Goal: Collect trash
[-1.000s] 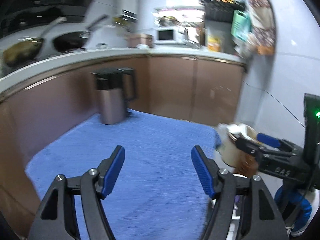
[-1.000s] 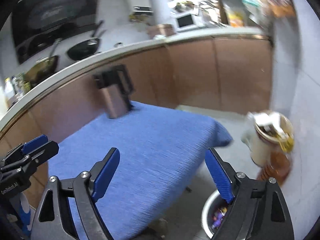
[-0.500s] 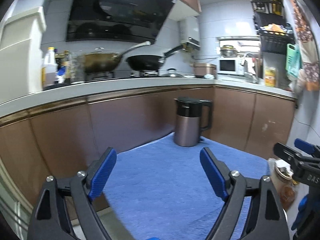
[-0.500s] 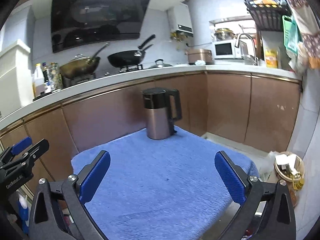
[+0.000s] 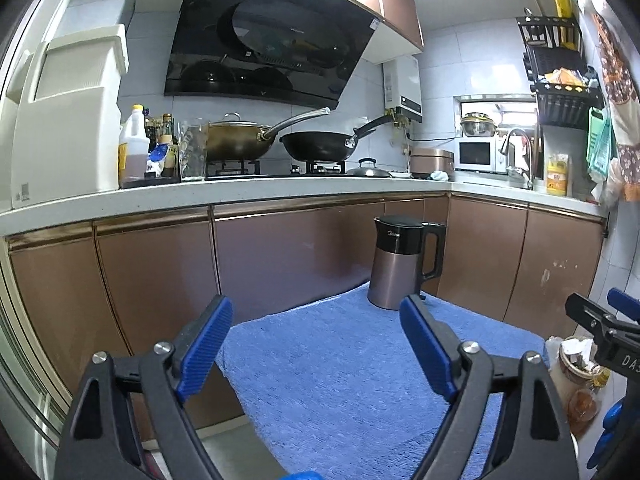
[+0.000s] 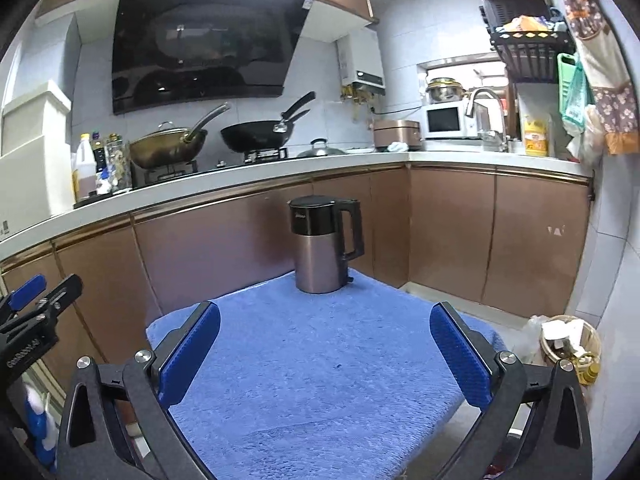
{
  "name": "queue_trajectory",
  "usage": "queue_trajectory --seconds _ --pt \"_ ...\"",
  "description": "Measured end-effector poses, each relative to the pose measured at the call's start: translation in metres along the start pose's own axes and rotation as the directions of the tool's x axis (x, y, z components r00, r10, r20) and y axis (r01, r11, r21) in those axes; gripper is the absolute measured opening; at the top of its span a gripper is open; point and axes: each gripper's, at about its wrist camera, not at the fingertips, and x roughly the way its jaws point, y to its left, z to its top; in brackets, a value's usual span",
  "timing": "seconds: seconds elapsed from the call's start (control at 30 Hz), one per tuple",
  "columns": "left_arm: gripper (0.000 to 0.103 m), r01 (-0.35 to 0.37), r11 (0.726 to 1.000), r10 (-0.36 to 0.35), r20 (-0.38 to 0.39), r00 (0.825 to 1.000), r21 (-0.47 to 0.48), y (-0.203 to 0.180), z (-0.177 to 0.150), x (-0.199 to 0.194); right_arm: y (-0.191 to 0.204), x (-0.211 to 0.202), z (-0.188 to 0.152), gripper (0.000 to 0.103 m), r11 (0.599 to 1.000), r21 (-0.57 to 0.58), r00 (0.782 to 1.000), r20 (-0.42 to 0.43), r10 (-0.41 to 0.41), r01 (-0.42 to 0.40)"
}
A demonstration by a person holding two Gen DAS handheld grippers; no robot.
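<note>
A blue towel [image 6: 320, 380] covers a small table; no loose trash shows on it. A woven basket [image 6: 570, 344] with white scraps stands on the floor at the right, also in the left wrist view [image 5: 576, 364]. My left gripper [image 5: 316, 344] is open and empty above the towel's near left part. My right gripper [image 6: 326, 352] is open and empty above the towel's near edge. Each gripper shows at the side of the other's view.
A steel kettle [image 6: 324, 244] with a black lid stands at the towel's far end, also in the left wrist view [image 5: 400, 262]. Brown cabinets [image 5: 280, 264] and a white counter [image 5: 240, 196] with woks run behind. A white wall [image 6: 616, 320] is at the right.
Both grippers have tilted up from looking down at the towel and floor bins to a level view of the kitchen. Both stay open and empty.
</note>
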Motion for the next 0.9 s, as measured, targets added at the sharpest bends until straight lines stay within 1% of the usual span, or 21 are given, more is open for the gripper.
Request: queue_trajectory --seconds 0.23,0.47,0.7,0.9 --pt "0.085 0.005 1.000 -0.006 -0.010 1.000 -0.015 0.002 -0.004 -0.001 -0.011 -0.004 -0.002 0.103 0.997 0.012 0.997 0.012 -0.081 0.081" --pt "0.085 0.017 1.000 -0.017 -0.018 1.000 0.006 -0.006 -0.010 -0.003 -0.018 -0.007 -0.005 0.103 0.989 -0.002 0.989 0.023 -0.149 0.149" --pt "0.085 0.030 0.999 -0.030 -0.017 0.999 0.010 -0.008 -0.013 -0.006 -0.023 -0.008 -0.010 0.103 0.985 -0.008 0.985 0.012 -0.171 0.171" --pt "0.085 0.043 0.999 -0.042 -0.036 0.998 0.010 -0.008 -0.014 -0.006 -0.023 -0.011 -0.011 0.103 0.983 -0.006 0.983 0.013 -0.182 0.182"
